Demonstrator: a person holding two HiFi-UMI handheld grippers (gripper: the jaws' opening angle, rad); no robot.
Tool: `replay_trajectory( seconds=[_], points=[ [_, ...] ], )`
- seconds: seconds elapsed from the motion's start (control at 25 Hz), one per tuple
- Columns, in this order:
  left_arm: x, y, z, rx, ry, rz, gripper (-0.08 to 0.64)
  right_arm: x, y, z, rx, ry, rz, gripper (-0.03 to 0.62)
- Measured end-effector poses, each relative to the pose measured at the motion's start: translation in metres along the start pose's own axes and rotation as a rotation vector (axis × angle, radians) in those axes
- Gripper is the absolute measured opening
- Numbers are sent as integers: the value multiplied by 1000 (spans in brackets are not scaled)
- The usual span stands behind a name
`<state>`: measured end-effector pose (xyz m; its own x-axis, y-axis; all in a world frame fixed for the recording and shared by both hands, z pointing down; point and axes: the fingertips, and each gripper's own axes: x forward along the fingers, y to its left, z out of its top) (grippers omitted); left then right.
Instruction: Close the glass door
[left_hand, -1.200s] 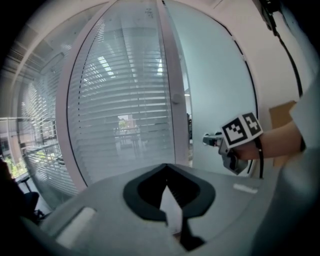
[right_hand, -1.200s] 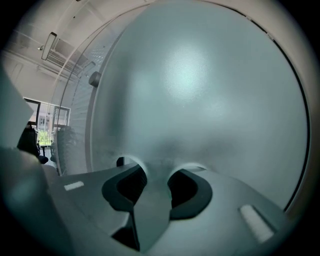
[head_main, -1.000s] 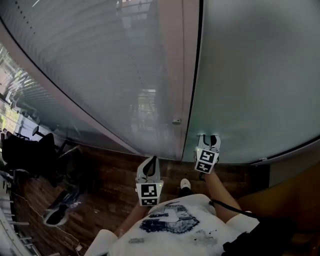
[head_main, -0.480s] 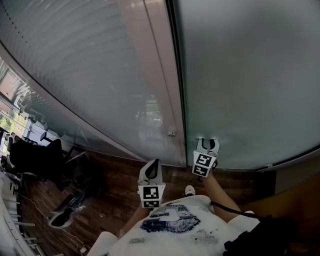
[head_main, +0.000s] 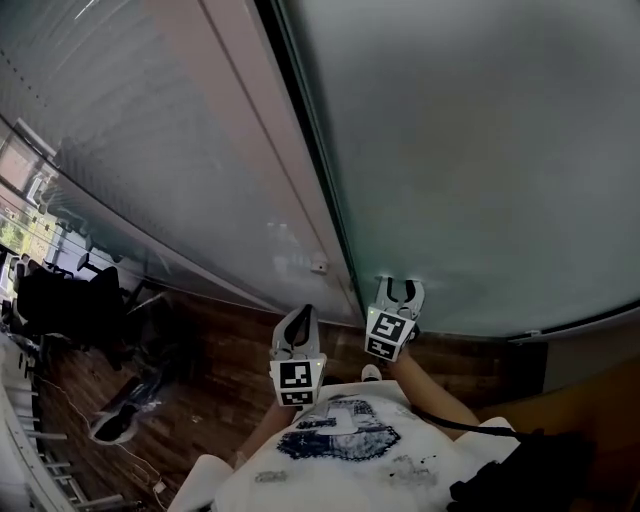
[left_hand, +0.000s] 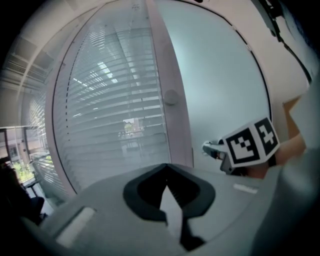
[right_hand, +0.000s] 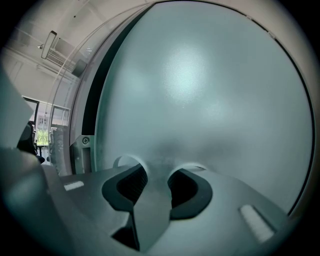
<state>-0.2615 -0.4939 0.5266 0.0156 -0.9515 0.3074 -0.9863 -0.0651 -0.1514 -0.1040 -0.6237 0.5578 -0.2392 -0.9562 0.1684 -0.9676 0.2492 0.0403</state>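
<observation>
The frosted glass door (head_main: 480, 150) fills the right of the head view, and its dark left edge (head_main: 310, 150) runs beside a pale frame post (head_main: 240, 150). My right gripper (head_main: 401, 288) stands open, both fingertips against the lower part of the glass and nothing between them. In the right gripper view its jaws (right_hand: 155, 167) rest on the same frosted pane (right_hand: 200, 90), with the door's dark edge (right_hand: 92, 100) to the left. My left gripper (head_main: 304, 315) is shut and empty, held short of the frame post. The left gripper view shows its closed tips (left_hand: 167, 169) and the right gripper (left_hand: 215, 150) on the glass.
A glass wall with blinds (head_main: 120, 130) stands left of the post, which carries a small round fitting (head_main: 318, 265). Office chairs (head_main: 70, 300) and a pale object (head_main: 115, 420) sit on the wooden floor (head_main: 200, 350) at lower left. A metal rail (head_main: 580, 322) runs along the door's foot.
In the head view the door edge and frame post have swung left and now slant. The right gripper has stayed on the glass and shifted left with it. The left gripper has moved slightly.
</observation>
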Motion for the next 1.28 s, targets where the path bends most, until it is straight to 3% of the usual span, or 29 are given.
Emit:
replay_trajectory(
  seconds=[0.4,1.28],
  points=[
    [17,-15,-3,-14,-8,-22,3,-1,6,-3,-3,8,53,123],
    [15,-26,2,1,-16,-33,3,-1,9,-7,-11,23,81,123]
  ],
)
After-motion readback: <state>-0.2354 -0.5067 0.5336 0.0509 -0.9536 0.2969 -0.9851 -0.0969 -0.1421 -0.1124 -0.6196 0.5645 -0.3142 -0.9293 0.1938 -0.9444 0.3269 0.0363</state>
